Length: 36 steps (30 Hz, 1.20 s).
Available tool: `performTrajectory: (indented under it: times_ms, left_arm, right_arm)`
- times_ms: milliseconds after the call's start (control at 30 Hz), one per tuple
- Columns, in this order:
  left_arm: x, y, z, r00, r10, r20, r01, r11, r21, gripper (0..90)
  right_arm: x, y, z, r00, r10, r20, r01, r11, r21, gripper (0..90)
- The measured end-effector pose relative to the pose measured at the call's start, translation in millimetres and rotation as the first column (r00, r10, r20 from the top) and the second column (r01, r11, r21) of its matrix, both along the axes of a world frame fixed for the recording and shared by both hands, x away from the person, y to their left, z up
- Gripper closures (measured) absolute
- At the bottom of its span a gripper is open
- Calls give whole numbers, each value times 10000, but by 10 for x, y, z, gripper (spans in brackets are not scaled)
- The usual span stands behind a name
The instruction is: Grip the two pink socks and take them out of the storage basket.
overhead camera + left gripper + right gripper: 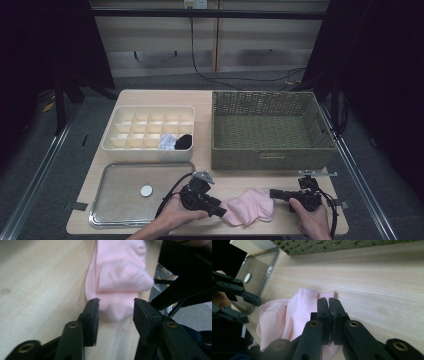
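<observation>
From the high view, a pink sock (pixel 248 206) lies crumpled on the wooden table (pixel 260 177) near its front edge, between the left gripper (pixel 218 210) and the right gripper (pixel 274 193). Both tips reach the sock's edges, but at this size the jaws' gap cannot be made out. Behind stand a cream divided organizer (pixel 149 131), with a white item and a black item in two front cells, a woven basket (pixel 267 130), and a clear lid (pixel 140 192) lying flat at the front left. The person's forearms are cut off by the lower border.

In the left gripper view, the left gripper (pixel 116 308) has its jaws set wide apart, one on each side of the sock's (pixel 120 277) rounded end. Whether the pads touch the cloth is hard to judge through the blur. The right gripper's dark body crosses the upper right corner.

In the right gripper view, the right gripper (pixel 328 303) has its jaws pressed together over the sock (pixel 287 315); whether a fold is pinched between them I cannot tell, since the jaws cover that spot. The left gripper's jaws show at the left edge, near the lid (pixel 259 270).
</observation>
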State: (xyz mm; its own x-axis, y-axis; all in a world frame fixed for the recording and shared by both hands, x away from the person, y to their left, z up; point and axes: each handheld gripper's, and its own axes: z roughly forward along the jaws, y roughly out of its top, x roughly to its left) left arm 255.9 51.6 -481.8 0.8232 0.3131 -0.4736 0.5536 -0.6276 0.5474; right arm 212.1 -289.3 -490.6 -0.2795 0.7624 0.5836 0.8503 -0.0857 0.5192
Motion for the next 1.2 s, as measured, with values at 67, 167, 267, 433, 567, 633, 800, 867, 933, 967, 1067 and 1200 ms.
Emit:
performTrajectory:
  times_ms: [67, 167, 267, 433, 567, 633, 800, 867, 933, 967, 1067, 1200]
  left_arm:
    - [8, -20, -30, 9996, 118, -275, -115, 9999, 101, 538]
    - [-18, -71, -72, 9990, 301, -341, -285, 9986, 456, 565]
    - [10, -103, -89, 9999, 130, -76, -126, 9984, 551, 703]
    - [113, -125, -89, 9992, 251, 311, -267, 9983, 527, 871]
    - [274, -95, -71, 9946, 941, 437, -957, 9948, 344, 872]
    - [318, -87, -73, 9928, 1028, 622, -1051, 9939, 348, 869]
    - [388, -35, -81, 9874, 1505, 494, -1514, 9884, 140, 828]
    - [398, 3, -58, 9865, 1565, 478, -1570, 9876, 65, 764]
    - [393, 41, -15, 9856, 1587, 577, -1592, 9872, 44, 726]
    - [381, 64, 18, 9846, 1590, 732, -1602, 9870, 112, 700]
    - [328, 115, 87, 9854, 1462, 872, -1459, 9892, -105, 696]
    - [281, 86, 30, 9897, 1200, 775, -1186, 9927, -226, 716]
  right_arm:
    - [-22, -15, 1, 10000, -70, 61, 70, 10000, 46, 876]
    - [-46, -30, 13, 9999, -50, 105, 49, 10000, 64, 868]
    - [-49, -30, 6, 9999, -52, 88, 51, 10000, 58, 865]
    - [-42, -25, 30, 9997, -62, 220, 60, 10000, 50, 860]
    - [-43, -14, 33, 9997, -76, 239, 79, 9999, -104, 854]
    - [-57, -14, 37, 9996, -110, 274, 113, 9999, -90, 850]
    - [-119, -21, 47, 9997, -92, 248, 97, 9997, -211, 823]
    - [-142, -19, 54, 9996, -87, 254, 98, 9990, -430, 790]
    - [-153, -11, 79, 9992, -76, 386, 93, 9990, -435, 771]
    - [-153, -1, 99, 9986, -84, 526, 107, 9990, -444, 768]
    - [-133, 53, 168, 9969, -3, 785, 29, 9994, -338, 755]
    - [-71, 198, 217, 9954, 298, 907, -281, 9994, -195, 744]
